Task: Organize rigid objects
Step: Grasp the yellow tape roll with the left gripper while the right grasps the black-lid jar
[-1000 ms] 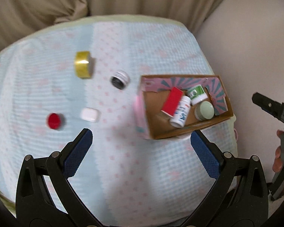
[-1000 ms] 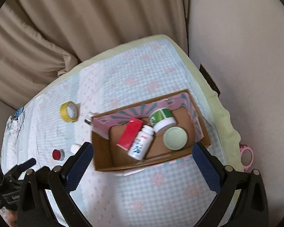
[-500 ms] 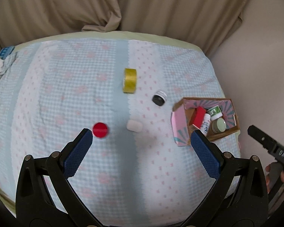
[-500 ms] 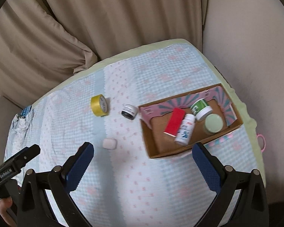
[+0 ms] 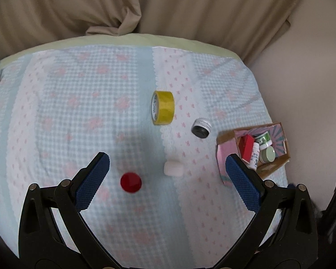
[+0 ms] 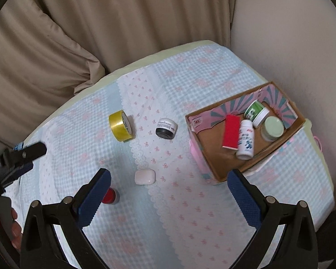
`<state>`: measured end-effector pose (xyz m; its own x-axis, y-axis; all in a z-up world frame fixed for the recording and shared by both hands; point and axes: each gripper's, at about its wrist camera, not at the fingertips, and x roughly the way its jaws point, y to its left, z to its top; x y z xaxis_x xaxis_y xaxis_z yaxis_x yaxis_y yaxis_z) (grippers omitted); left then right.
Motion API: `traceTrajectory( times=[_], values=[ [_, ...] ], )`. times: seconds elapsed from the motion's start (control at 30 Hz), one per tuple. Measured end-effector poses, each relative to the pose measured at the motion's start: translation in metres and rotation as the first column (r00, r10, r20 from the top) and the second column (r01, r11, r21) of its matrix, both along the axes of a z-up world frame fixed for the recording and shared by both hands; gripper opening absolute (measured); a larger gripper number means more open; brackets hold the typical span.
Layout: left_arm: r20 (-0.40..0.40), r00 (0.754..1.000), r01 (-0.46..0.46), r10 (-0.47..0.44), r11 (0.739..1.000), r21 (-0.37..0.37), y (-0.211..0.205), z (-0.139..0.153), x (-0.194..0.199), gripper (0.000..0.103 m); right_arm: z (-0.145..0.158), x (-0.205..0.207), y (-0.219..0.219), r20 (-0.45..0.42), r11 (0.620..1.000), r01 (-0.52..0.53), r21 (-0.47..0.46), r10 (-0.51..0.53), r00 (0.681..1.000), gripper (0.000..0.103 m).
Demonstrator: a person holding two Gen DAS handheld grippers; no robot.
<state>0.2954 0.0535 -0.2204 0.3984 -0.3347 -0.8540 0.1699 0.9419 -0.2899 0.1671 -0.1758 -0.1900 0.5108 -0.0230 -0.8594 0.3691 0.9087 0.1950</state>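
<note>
Clearly your left gripper, jaws spread wide and empty like the right gripper's, frames the red cap low-centre, nearest of the loose pieces.

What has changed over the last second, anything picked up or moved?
Nothing was gripped or released. Both grippers, left gripper and right gripper, swung left, away from the cardboard box, jaws open and empty throughout. The yellow tape, small jar, white case, red cap and the box's contents stayed put.
</note>
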Motion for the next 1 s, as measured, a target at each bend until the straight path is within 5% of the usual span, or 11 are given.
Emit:
traceTrajectory(
  times=[0.57,1.0],
  values=[
    [-0.104,0.995,0.003,-0.002,1.000,0.012,-0.060,-0.108,0.121,0.102,-0.113,0.087,0.020,0.036,0.996,0.086,0.022,-0.086,0.996,0.101],
    [-0.167,0.986,0.011,-0.004,0.999,0.045,-0.089,-0.206,0.174,0.084,-0.206,0.161,0.011,0.024,0.994,0.077,-0.077,-0.076,0.997,0.085]
  ],
)
